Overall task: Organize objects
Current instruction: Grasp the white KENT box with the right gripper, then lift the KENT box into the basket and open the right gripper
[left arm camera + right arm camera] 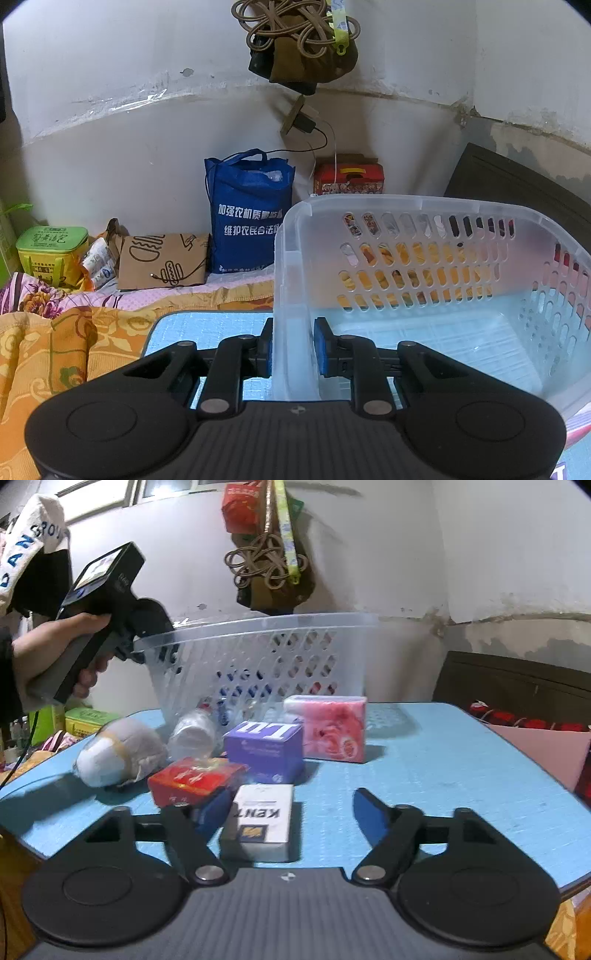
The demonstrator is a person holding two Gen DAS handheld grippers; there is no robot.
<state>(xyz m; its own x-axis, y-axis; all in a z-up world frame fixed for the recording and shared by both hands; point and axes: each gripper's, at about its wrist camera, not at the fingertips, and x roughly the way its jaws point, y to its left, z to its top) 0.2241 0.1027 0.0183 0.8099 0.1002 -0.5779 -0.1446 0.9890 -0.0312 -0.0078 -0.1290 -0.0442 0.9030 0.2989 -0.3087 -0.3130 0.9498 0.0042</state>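
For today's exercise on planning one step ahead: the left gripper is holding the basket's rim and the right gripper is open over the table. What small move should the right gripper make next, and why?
Probably ease the right gripper forward and close on the white KENT pack. Its jaws stand open with the pack already partly between them, nearest of the loose items, while the left gripper holds the clear basket empty and ready.

A translucent whitish basket (258,653) stands on the light blue counter (424,768), near a pink rose-printed tissue pack (332,727), purple box (264,749), red packet (195,779) and white cigarette pack (262,819).
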